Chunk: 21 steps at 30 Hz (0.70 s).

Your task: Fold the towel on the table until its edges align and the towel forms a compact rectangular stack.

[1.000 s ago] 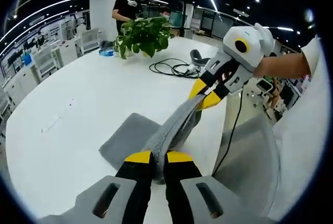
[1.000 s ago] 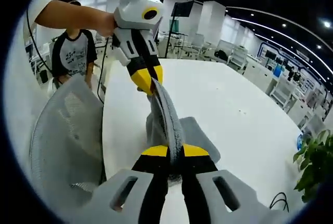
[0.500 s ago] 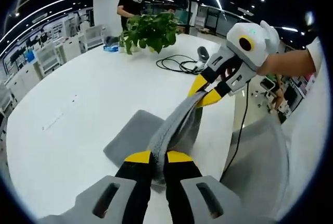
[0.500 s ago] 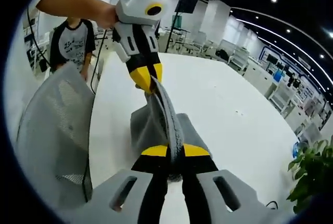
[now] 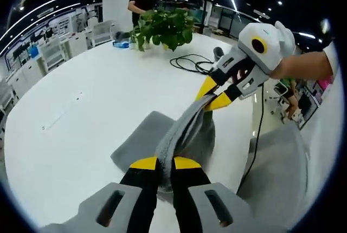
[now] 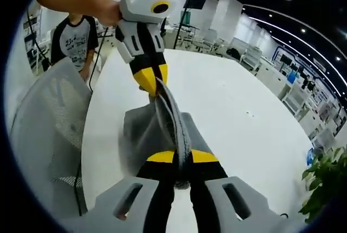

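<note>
Above the near edge of the broad white table (image 5: 81, 97), you hold the grey towel (image 5: 181, 135) aloft between both tools: the left gripper (image 5: 165, 163) is clamped on one end of its raised edge and the right gripper (image 5: 212, 96) is pinched on the other, so the cloth runs taut between them as a narrow ridge while its lower part lies in a soft heap on the tabletop. Over the last second the draped body has swung further in over the table and more of it has come to rest flat, which suggests the lifted half is being carried across the lower half; the fold looks underway but not laid down, and the edges are not yet aligned. From the right gripper view, your right gripper (image 6: 174, 159) bites the same grey edge and the left gripper (image 6: 153, 88) closes the far end, with the towel (image 6: 143, 135) sagging beneath. Its weave reads as thick, nubbly terry, limp enough to bunch where it lands. Beyond it stand a leafy potted plant (image 5: 165, 26) and a coil of black cable (image 5: 192, 63) on the smooth, matte surface, and a grey mesh chair back (image 6: 46, 135) curves up beside the table's edge.
</note>
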Available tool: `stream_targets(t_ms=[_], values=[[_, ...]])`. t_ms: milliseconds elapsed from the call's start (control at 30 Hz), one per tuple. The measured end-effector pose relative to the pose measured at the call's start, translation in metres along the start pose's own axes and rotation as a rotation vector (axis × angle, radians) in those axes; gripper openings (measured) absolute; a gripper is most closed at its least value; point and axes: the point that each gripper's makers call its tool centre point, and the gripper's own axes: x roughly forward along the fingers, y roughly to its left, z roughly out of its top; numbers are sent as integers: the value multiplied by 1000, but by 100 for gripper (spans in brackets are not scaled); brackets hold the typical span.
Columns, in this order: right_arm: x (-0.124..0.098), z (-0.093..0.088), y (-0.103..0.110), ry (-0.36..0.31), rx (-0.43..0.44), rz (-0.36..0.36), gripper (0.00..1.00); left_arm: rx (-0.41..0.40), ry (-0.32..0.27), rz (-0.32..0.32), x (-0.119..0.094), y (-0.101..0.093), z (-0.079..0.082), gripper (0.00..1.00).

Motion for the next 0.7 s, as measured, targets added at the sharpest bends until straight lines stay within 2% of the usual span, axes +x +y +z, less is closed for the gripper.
stream_targets(t_ms=[700], values=[[28, -16, -13, 36, 26, 6, 8, -44, 35, -14, 28, 23, -15, 9]])
